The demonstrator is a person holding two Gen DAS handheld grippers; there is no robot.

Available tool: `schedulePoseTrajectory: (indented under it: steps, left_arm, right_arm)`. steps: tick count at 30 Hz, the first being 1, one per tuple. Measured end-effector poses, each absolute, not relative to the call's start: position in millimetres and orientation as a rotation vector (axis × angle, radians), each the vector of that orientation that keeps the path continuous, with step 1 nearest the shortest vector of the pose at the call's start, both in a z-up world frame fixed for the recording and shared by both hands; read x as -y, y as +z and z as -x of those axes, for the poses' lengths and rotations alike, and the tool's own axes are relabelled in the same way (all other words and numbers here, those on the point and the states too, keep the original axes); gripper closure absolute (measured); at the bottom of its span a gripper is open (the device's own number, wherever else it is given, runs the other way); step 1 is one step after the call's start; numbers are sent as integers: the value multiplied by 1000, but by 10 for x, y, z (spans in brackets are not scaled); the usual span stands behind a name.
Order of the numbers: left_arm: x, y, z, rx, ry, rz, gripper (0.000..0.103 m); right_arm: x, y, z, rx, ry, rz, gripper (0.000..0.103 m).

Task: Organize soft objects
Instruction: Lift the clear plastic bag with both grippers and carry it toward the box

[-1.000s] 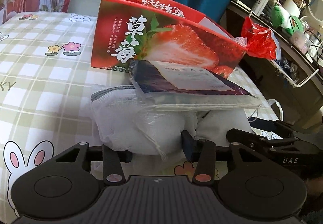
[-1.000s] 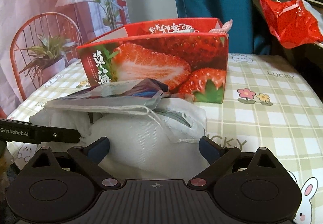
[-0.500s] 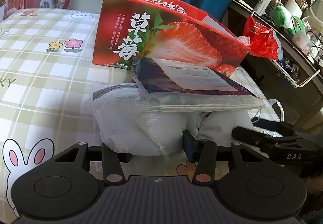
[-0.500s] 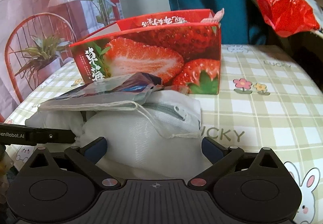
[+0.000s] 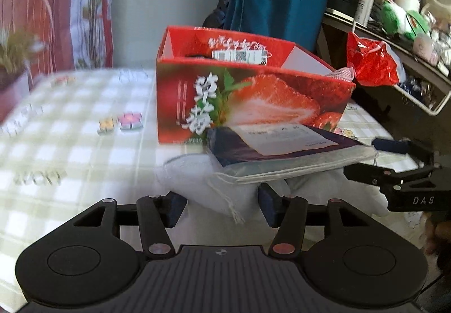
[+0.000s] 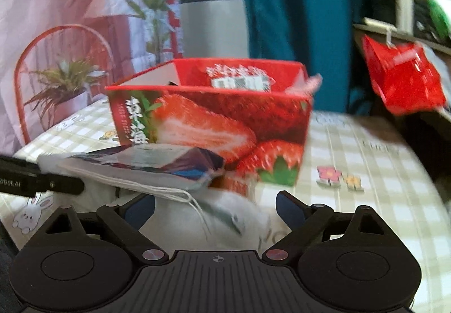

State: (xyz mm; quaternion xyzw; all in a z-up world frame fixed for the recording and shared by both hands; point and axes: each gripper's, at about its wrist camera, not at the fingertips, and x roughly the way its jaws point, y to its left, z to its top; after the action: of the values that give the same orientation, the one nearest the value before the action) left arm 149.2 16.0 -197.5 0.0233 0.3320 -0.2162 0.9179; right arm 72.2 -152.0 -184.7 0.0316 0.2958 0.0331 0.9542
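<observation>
White mesh bag [image 5: 197,189] is sitting near the strawberry box [image 5: 239,98], flat packet [image 5: 282,152] lying on top. Left gripper [image 5: 220,207] jaws have been spreading, right gripper [image 6: 215,210] narrowing, both loosely straddling the bag.

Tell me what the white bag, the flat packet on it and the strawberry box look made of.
White bag: soft see-through mesh fabric, zip and drawstring showing. Flat packet: glossy plastic film, probably, with a paper label. Strawberry box: printed glossy cardboard, open top.

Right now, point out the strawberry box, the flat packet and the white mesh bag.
strawberry box [image 5: 253,104], left wrist view, printed front face.
flat packet [image 5: 284,141], left wrist view, white label on top.
white mesh bag [image 6: 239,217], right wrist view, bulging front.
</observation>
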Motion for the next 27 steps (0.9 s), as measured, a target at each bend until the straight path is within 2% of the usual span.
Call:
schedulePoseTrajectory:
  steps: [4,6,8,10,23,27]
  left_arm:
    - [-110,-1868,-1438,-627,-451,-107,42]
    - [-99,-1822,-1442,-620,-467,-124,41]
    - [-91,-1782,-1470,-624,-492,-154,41]
    - [-84,-1762,-1475,-626,-506,-201,41]
    - [-275,-1644,-1667,-652,-479,-169,41]
    - [-247,-1563,-1728,-620,-510,-149,41]
  right_arm:
    - [1414,-1761,-770,-568,124,29,23]
    - [1393,-1722,-805,-564,157,54,33]
    - [1400,-1678,-824,-558,185,60,50]
    - [1417,-1628,-838,-553,193,63,54]
    - [1521,-1524,-1047,-579,233,65,56]
    - [1498,-1510,-1096,-577,251,60,62]
